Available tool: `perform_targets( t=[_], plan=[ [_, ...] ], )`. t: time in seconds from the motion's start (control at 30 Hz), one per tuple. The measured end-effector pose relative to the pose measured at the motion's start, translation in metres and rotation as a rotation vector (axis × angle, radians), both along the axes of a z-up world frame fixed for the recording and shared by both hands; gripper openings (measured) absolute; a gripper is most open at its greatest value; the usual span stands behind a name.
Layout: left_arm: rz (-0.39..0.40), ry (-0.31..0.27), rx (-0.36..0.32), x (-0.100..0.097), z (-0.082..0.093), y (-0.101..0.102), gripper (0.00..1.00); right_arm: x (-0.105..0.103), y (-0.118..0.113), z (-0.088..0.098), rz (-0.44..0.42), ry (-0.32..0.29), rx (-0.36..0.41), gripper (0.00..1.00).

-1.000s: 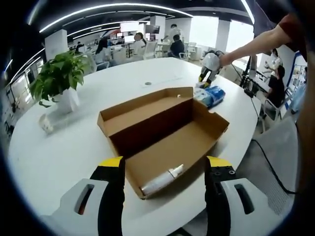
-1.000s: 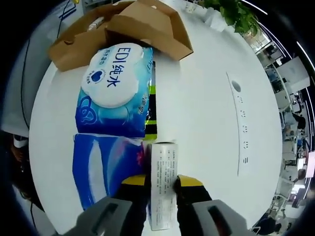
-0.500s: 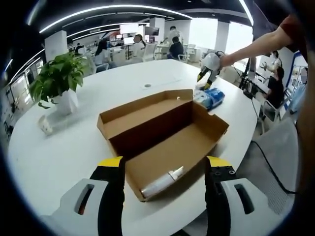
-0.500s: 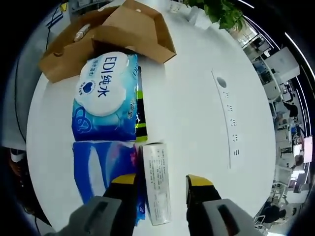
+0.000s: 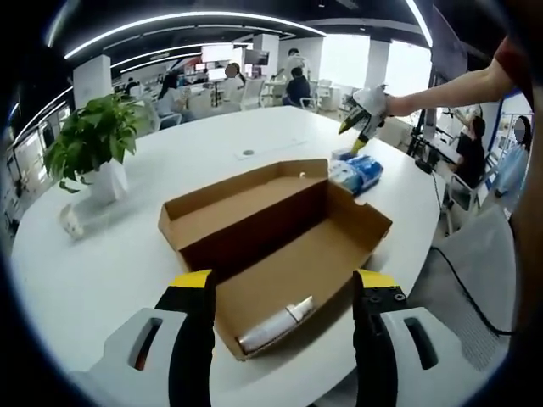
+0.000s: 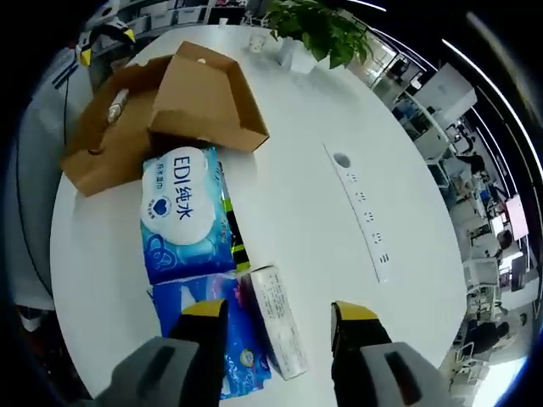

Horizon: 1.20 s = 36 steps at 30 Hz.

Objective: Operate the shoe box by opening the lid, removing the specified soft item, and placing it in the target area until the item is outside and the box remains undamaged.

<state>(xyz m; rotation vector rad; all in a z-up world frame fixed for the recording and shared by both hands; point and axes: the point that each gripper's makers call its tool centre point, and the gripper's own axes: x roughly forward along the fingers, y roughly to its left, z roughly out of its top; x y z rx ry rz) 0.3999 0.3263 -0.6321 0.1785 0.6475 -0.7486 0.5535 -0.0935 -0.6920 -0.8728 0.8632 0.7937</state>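
In the left gripper view, a potted plant [image 5: 89,144] is seen on the white table [image 5: 102,246], then the open shoe box [image 5: 271,237] with a tube [image 5: 273,320] inside, framed by the left gripper [image 5: 280,292], jaws spread and empty. In the right gripper view, wet-wipe packs [image 6: 182,216] lie outside the box, beside a small carton [image 6: 276,318]; the right gripper [image 6: 276,318] is held apart, gripping nothing.

Box [image 5: 280,229]: matt brown cardboard, plain, unprinted; lid open.
Wipes pack [image 6: 182,216]: glossy blue-and-white plastic film, soft, slightly creased.
Small carton [image 6: 276,318]: white printed card, smooth, near the tabletop edge.
Tabletop [image 6: 339,229]: smooth white, faint sheen.
Tube [image 5: 273,326]: white, smooth, looks plastic.
Gripper jaws: yellow-tipped, black and grey plastic.
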Motion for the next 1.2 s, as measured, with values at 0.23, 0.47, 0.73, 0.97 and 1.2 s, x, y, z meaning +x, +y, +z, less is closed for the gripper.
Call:
perform_targets(
  t=[0.23, 0.47, 0.73, 0.97, 1.2],
  plan=[
    [-0.011, -0.005, -0.014, 0.001, 0.002, -0.003, 0.66, -0.01, 0.008, 0.01, -0.097, -0.022, 0.113, 0.49],
    [-0.026, -0.004, -0.023, -0.001, 0.0, -0.005, 0.66, -0.022, 0.014, 0.016, -0.17, -0.032, 0.191, 0.53],
    [-0.027, -0.009, -0.043, 0.0, 0.002, -0.004, 0.66, -0.032, 0.025, 0.031, -0.22, -0.079, 0.255, 0.53],
    [-0.02, -0.015, -0.064, -0.001, 0.004, 0.001, 0.66, -0.039, 0.045, 0.037, -0.289, -0.104, 0.354, 0.55],
    [-0.008, -0.025, -0.07, 0.002, 0.008, 0.01, 0.66, -0.05, 0.074, 0.048, -0.301, -0.13, 0.427, 0.56]
  ],
)
